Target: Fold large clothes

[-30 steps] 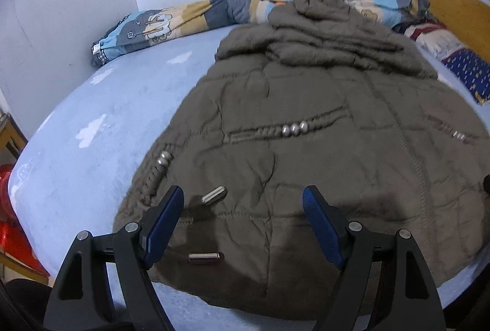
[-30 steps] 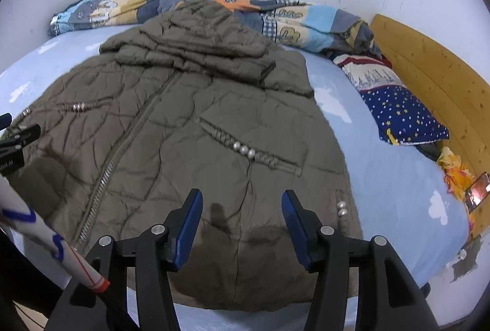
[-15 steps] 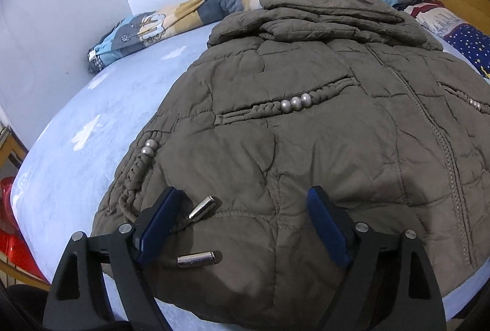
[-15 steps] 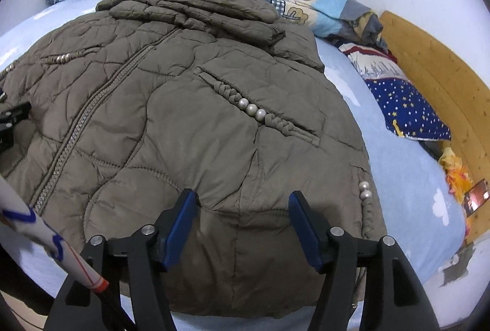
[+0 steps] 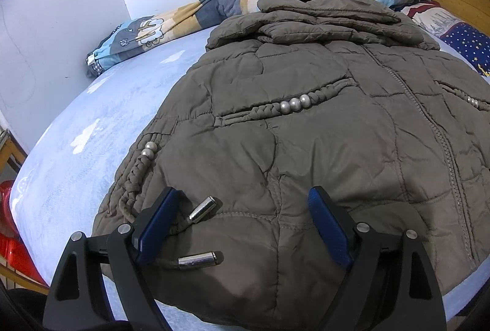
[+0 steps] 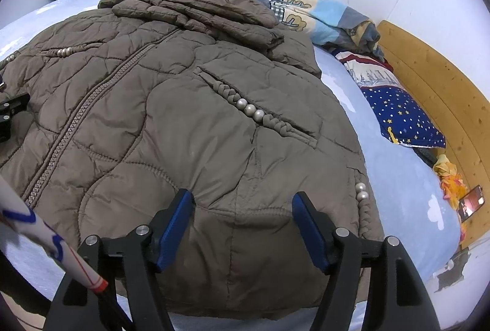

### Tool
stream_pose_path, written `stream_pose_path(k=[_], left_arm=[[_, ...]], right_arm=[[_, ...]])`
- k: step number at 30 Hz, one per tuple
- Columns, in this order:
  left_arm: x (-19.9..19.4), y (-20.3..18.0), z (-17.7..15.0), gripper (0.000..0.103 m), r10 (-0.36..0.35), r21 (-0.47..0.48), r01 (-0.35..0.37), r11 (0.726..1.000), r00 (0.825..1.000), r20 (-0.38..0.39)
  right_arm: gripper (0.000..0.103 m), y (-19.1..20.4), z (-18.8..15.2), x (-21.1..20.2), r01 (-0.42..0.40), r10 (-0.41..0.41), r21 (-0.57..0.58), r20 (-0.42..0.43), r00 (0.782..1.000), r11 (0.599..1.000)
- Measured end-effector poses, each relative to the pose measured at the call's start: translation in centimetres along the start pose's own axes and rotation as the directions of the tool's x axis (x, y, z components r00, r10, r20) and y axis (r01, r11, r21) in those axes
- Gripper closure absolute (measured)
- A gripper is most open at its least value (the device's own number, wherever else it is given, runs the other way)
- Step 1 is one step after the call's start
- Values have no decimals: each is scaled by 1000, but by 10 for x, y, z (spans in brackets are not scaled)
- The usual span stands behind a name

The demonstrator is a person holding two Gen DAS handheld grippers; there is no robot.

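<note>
Across the pale blue bed (image 5: 101, 128) a brown quilted jacket (image 5: 306, 128) lies front up, zipped, its hood bunched at the far end against a patterned blanket (image 5: 159, 27). Over the jacket's near left hem the left gripper (image 5: 242, 220) has just been opening, its fingers (image 5: 156, 223) apart beside two metal cord ends (image 5: 200, 208), pressing on nothing. Over the near right hem the right gripper (image 6: 242, 219) has likewise just been opening, fingers (image 6: 309, 226) spread astride the padded fabric without pinching it.
</note>
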State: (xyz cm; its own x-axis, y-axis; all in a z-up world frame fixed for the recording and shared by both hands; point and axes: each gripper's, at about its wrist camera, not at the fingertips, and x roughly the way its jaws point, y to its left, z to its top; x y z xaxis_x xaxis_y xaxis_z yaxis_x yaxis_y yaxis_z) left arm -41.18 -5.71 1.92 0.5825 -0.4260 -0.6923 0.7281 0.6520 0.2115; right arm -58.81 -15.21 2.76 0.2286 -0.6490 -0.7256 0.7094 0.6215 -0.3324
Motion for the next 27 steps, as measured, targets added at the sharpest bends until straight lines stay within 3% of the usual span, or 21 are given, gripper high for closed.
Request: stream_pose_path(k=[27], left_arm=[[-8, 6, -3, 17, -4, 1, 4, 1000, 1000, -2]], right_arm=[[20, -9, -10, -8, -2, 2, 25, -16, 1000, 1000]])
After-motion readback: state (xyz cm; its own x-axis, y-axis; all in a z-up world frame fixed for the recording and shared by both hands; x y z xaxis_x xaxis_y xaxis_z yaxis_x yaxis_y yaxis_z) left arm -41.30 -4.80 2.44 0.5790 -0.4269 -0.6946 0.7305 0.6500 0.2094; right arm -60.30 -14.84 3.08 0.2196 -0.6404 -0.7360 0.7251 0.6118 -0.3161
